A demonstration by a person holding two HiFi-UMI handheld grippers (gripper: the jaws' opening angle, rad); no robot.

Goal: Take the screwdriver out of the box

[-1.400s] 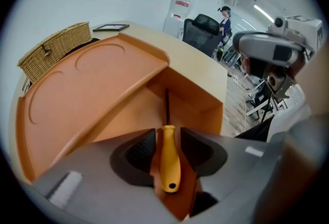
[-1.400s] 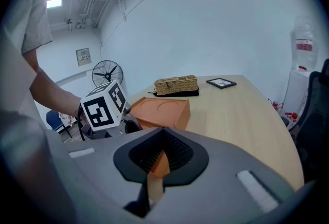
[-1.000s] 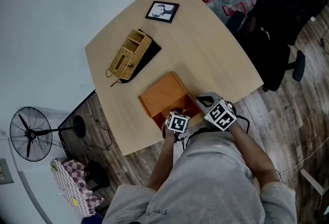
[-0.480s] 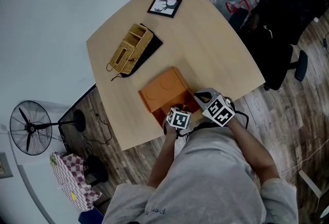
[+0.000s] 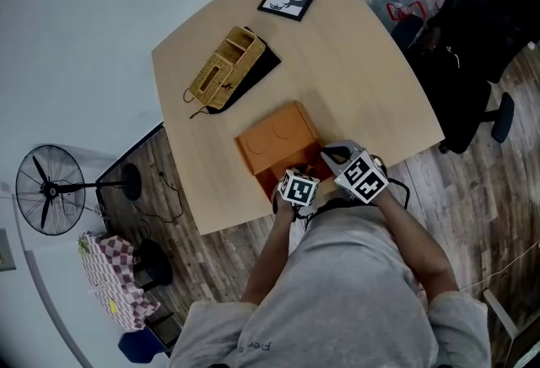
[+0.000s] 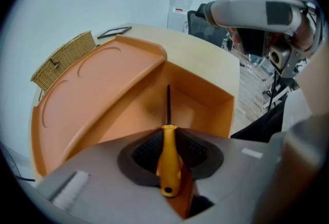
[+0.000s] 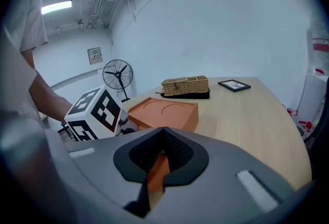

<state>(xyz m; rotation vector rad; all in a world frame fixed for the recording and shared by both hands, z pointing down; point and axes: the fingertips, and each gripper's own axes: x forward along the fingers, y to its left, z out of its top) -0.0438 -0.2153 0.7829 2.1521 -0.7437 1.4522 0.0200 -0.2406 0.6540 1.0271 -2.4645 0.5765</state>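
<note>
I see a light wooden table (image 5: 363,79) bearing an orange plastic box (image 5: 272,139), its lid swung open. My right gripper (image 7: 163,138) has its jaws pinched on the box's near wall. My left gripper (image 6: 168,138) has jaws that have just been closing. They clamp the yellow-handled screwdriver (image 6: 169,159), its dark shaft pointing into the open compartment.

Soft even light, faint shadows; ceiling lamp (image 7: 56,7) upper left, right gripper view; fisheye warp, black corners.

Left tongs (image 6: 168,134), just closing, clamp screwdriver (image 6: 170,166); right tongs (image 7: 163,147) pinch box (image 7: 165,111)
</note>
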